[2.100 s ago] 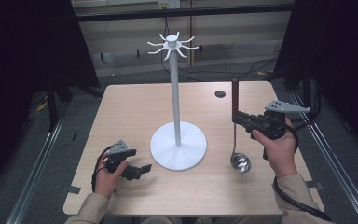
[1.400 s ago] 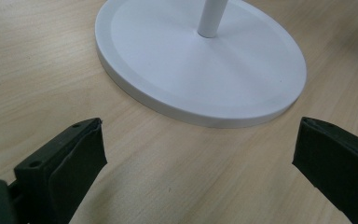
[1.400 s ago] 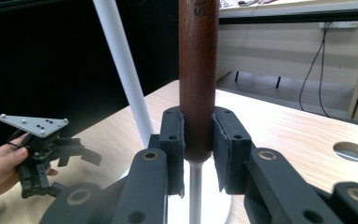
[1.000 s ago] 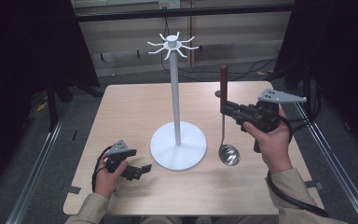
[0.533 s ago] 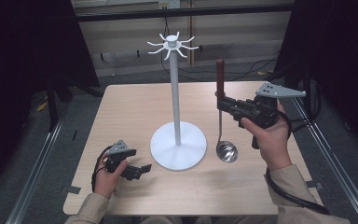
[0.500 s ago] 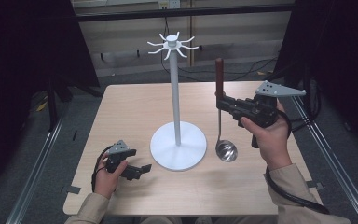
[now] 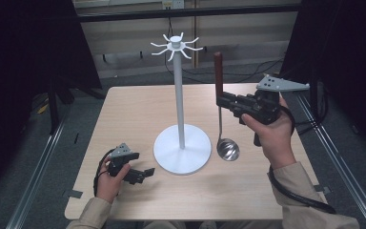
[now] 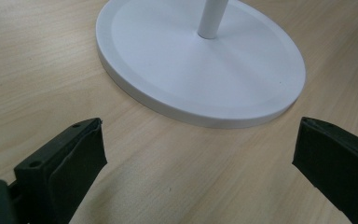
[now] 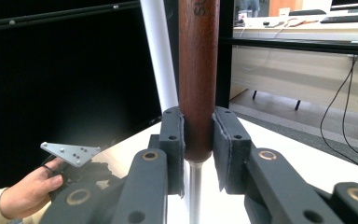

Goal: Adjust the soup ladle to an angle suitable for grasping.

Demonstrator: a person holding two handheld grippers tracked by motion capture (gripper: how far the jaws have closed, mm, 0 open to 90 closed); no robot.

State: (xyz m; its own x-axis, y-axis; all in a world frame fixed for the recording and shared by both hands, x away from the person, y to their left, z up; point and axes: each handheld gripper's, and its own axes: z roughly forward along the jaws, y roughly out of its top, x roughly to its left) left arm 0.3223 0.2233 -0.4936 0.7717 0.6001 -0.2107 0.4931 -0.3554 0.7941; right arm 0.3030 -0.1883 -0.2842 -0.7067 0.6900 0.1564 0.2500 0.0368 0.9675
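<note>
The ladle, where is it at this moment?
In the high view the ladle hangs upright on the right side of the table, gripped at its wooden handle by the right claw, bowl beside the white stand's base.

Wood table (image 7: 138, 109), black cables (image 7: 248, 71) on floor behind, dark surrounds.

Light wood worktop (image 7: 133, 119); white hook stand (image 7: 181, 143) upright near its middle on a round base; left gripper (image 7: 140, 175) resting near the front-left edge
</note>
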